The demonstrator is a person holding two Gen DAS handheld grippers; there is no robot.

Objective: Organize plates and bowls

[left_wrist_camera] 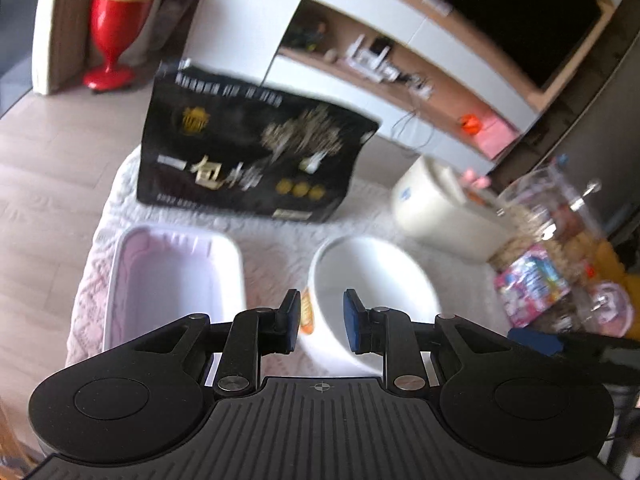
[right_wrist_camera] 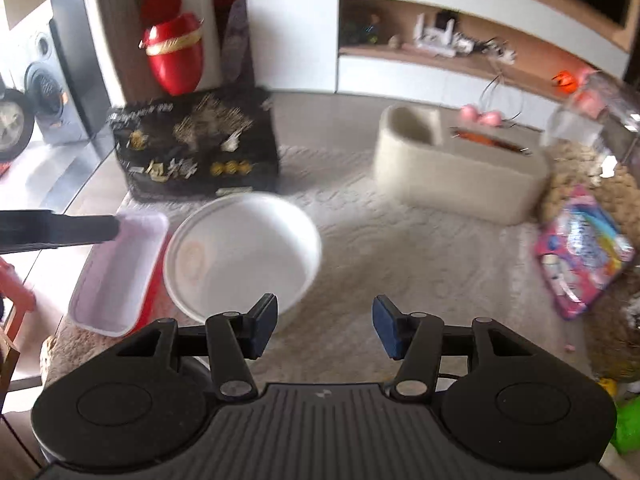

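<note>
One round white bowl (right_wrist_camera: 240, 252) sits beside one rectangular pale-pink plastic tub (right_wrist_camera: 120, 272); left gripper (left_wrist_camera: 322, 320) and right gripper (right_wrist_camera: 325, 326) both spread, pinching nothing.

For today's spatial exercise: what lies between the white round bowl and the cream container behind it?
Only bare textured cloth separates the white round bowl from the cream container; the right wrist view shows this best.

Pale wood-look floor (left_wrist_camera: 48, 176) w/ daylight glare. White media unit (right_wrist_camera: 400, 76) along back wall, open wood shelf (left_wrist_camera: 400, 80) w/ clutter, dark TV (left_wrist_camera: 520, 12) above. Red vase (left_wrist_camera: 116, 20) by corner; speaker (right_wrist_camera: 44, 92) at left.
</note>
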